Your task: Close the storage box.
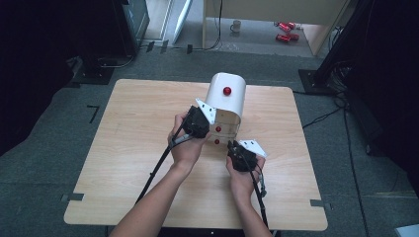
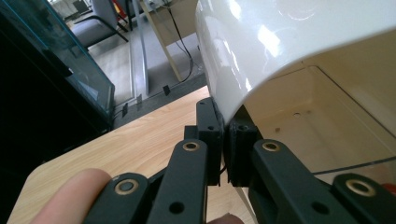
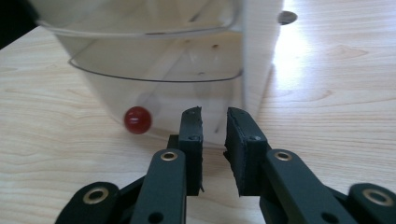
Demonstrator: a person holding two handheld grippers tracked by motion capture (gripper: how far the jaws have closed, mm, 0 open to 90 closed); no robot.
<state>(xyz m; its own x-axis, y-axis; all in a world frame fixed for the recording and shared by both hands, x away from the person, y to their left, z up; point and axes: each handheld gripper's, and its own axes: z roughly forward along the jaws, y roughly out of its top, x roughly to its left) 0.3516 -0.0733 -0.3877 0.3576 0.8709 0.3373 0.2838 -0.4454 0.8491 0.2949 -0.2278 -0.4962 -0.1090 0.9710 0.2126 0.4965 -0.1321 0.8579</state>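
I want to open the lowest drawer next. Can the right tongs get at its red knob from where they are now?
Probably yes. The right tongs sit just in front of the clear drawer, and the red knob is slightly to one side with nothing between. The jaws stand only a little apart, holding nothing.

- Your left gripper (image 2: pixel 223 140) is matt black plastic, its links pinned with brass-coloured rivets; it is clamped on the lid's edge.
- The lid (image 2: pixel 280 42) you hold looks like glossy white plastic, smooth, with bright reflections; the inside at 3 o'clock of your jaws is a duller cream.
- The drawers (image 3: pixel 154 60) ahead of your right gripper (image 3: pixel 215 130) are clear, smooth plastic, and the knob (image 3: pixel 137 120) at 10 o'clock of the jaws is shiny red.
- Your right gripper's pads (image 3: pixel 243 149) look rough-edged and matt.
- The table (image 1: pixel 138 148) is pale wood-grain, smooth with a soft sheen.
- The floor (image 1: pixel 44 163) is grey carpet, matt.
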